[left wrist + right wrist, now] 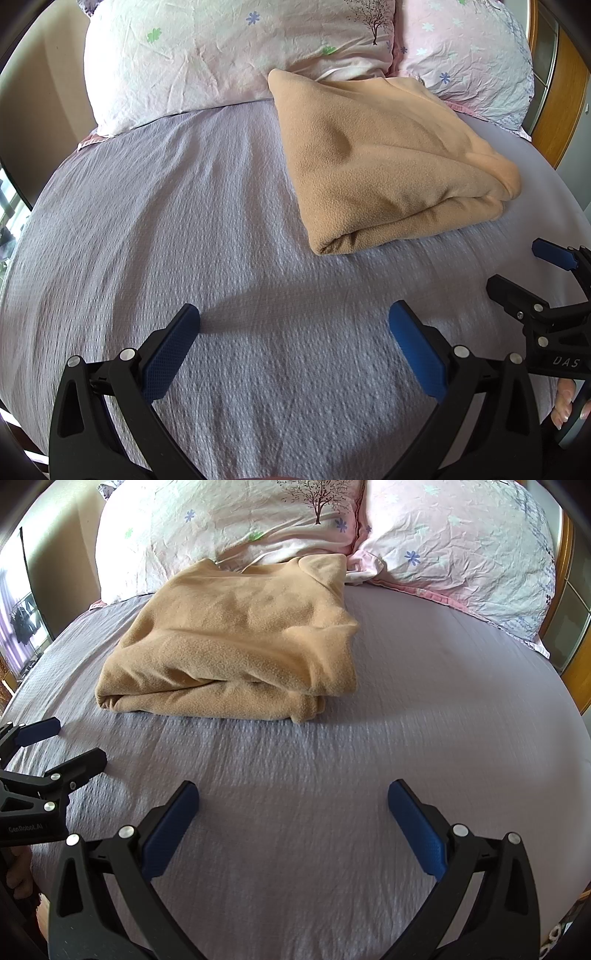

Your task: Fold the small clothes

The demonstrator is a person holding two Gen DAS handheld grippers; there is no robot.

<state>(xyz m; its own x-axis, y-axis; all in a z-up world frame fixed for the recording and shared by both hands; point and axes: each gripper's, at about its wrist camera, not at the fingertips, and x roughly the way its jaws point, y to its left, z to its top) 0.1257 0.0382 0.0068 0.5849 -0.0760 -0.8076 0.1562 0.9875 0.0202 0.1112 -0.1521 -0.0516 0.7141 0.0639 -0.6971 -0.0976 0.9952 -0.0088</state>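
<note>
A tan fleece garment (pixel 388 166) lies folded in a thick bundle on the lilac bed sheet (pixel 184 221), its far end against the pillows. It also shows in the right wrist view (pixel 240 642). My left gripper (pixel 295 321) is open and empty, above the sheet, well short of the garment. My right gripper (pixel 293 797) is open and empty too, above the sheet in front of the garment. The right gripper shows at the right edge of the left wrist view (pixel 517 269), and the left gripper at the left edge of the right wrist view (pixel 70 742).
Two pink floral pillows (pixel 229 59) (pixel 469 55) lie at the head of the bed, also in the right wrist view (pixel 236 520) (pixel 461 542). A wooden headboard (pixel 565 103) stands at the right. A wall (pixel 40 107) is at the left.
</note>
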